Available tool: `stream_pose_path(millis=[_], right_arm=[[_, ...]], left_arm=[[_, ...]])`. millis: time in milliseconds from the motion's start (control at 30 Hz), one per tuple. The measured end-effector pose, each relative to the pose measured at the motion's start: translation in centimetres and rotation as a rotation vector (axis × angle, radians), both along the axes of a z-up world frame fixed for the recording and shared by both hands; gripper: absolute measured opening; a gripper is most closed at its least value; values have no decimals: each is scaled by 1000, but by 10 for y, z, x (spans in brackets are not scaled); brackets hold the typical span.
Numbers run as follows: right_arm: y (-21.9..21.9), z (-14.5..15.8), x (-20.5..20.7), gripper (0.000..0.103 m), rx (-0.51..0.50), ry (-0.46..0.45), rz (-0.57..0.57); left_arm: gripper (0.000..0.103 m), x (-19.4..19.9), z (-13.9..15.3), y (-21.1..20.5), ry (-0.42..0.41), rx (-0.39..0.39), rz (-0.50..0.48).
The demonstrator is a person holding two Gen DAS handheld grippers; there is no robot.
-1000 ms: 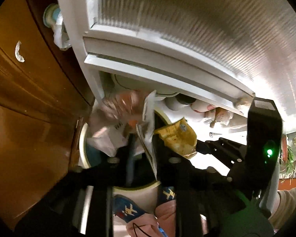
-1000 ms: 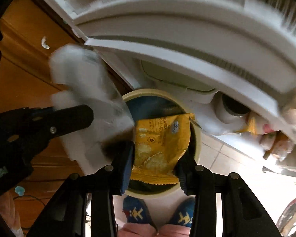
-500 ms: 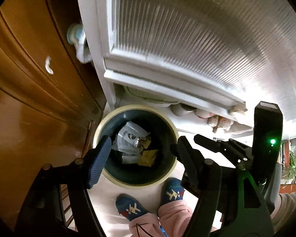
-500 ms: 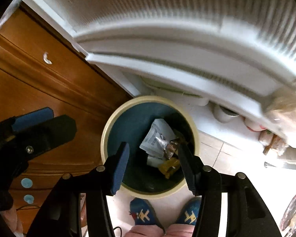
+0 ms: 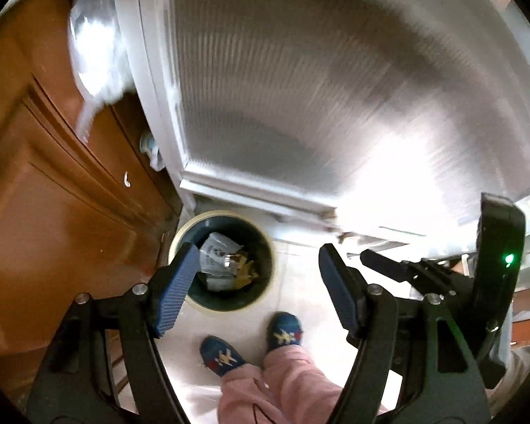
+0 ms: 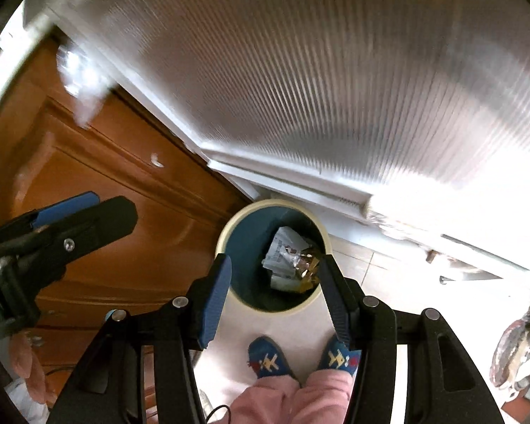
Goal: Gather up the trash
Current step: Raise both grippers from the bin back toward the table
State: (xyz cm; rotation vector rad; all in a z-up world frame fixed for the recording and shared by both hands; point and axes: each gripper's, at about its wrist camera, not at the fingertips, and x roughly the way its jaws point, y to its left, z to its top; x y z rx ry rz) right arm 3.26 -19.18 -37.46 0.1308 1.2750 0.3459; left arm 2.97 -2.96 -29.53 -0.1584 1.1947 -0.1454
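Nearest the lens, the left gripper (image 5: 256, 291) stands with its jaws spread wide and nothing between them; its blue ribbed pads (image 5: 175, 291) frame the floor below. The right gripper (image 6: 272, 296) is likewise parted and empty, its fingers straddling the bin from above. Under both, the person's pink trouser legs (image 6: 282, 395) end in blue slippers (image 6: 266, 358) with a yellow pattern, planted on a pale tiled floor (image 5: 296, 282).

Just beyond the slippers sits the round trash bin (image 6: 226, 243), cream-rimmed and dark teal inside. The trash (image 6: 289, 261) lies inside it: crumpled white printed wrappers touching a yellow snack packet (image 5: 245, 270), with a shiny foil scrap between them.

To the left of the bin rises a brown wooden cabinet (image 5: 53, 212) with panelled fronts and a small pale handle (image 5: 126, 178). Behind the bin stands a white-framed door (image 6: 335, 70) of ribbed frosted glass, brightly lit on the right. A blurred white object (image 5: 95, 60) hangs near the cabinet's upper edge; what it is cannot be told.
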Motion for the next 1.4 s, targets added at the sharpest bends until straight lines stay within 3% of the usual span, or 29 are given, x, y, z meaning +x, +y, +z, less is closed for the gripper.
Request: stream_pose_path(millis=[133, 433, 667, 867, 1200, 1400], right_arm=[[-2, 64, -16, 53, 18, -29, 4], [-6, 197, -28, 52, 39, -181, 4], [-9, 286, -28, 53, 55, -321, -53], [-7, 349, -26, 53, 58, -442, -102], [-12, 426, 5, 52, 92, -499, -196], [-18, 431, 54, 52, 126, -476, -204]], left_arm=[[69, -9, 58, -2, -22, -44, 1], [69, -17, 193, -2, -155, -25, -40], [69, -19, 281, 3, -293, 13, -81], [69, -18, 340, 11, -378, -11, -84], [69, 18, 382, 17, -443, -23, -56], [69, 61, 370, 16, -412, -30, -13]])
